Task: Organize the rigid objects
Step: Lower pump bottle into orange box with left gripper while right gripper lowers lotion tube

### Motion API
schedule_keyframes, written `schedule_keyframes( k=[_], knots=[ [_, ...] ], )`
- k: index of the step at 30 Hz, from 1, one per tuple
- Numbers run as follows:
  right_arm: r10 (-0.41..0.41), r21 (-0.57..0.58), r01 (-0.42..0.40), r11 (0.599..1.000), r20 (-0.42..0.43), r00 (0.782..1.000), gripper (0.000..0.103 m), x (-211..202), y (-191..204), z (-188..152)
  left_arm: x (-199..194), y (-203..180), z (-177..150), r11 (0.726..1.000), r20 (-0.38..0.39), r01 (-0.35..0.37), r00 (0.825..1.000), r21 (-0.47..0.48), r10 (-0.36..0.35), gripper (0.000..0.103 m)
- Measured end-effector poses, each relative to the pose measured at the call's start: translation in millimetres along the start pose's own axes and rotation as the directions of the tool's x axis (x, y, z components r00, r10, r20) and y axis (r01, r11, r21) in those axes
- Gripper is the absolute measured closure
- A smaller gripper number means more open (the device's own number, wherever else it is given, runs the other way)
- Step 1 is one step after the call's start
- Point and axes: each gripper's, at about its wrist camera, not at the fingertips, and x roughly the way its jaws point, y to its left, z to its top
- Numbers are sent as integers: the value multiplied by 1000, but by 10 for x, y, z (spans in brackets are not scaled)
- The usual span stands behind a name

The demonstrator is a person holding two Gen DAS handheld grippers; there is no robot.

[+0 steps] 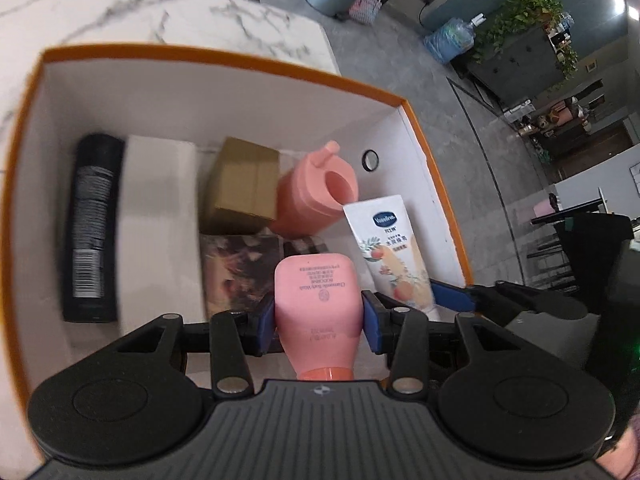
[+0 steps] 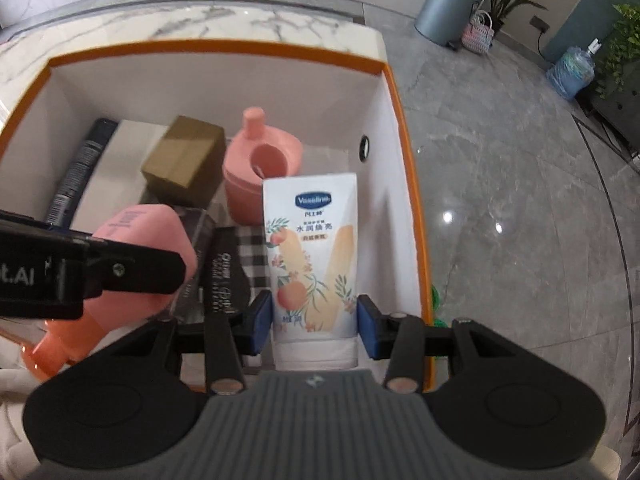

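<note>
My left gripper [image 1: 319,322] is shut on a pink body wash bottle [image 1: 316,300], cap toward the camera, held over the orange-rimmed white box [image 1: 224,60]. My right gripper [image 2: 314,326] is shut on a white Vaseline tube [image 2: 312,248], held over the right side of the same box [image 2: 224,46]. The tube also shows in the left wrist view [image 1: 394,248], and the pink bottle in the right wrist view [image 2: 140,240]. In the box lie a pink jug [image 1: 316,192], a brown carton [image 1: 244,186] and a black bottle [image 1: 92,228].
The box sits on a marble table [image 1: 160,4] near its right edge; grey floor [image 2: 520,200] lies beyond. A white box [image 1: 160,232], a patterned box [image 1: 240,272] and a checkered item [image 2: 250,248] also lie inside. A bin [image 2: 448,4] stands far off.
</note>
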Motion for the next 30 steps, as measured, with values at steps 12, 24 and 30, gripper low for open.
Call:
schedule_keyframes(
  k=[12,24,30],
  knots=[
    [-3,-19,3,1000,7,1000,57,-26,-48,-107,47,-121,175,994,-15,79,997,-77,-81,54],
    [-19,5,18,1000,114,993,56,-261,-142,-126,-23,-263,266,996,61,53,997,-67,-49,54],
    [23,-41,-17,999,165,986,57,-303,-116,-152,302,-103,209,992,0,-4,1000,-125,4,54]
  ],
)
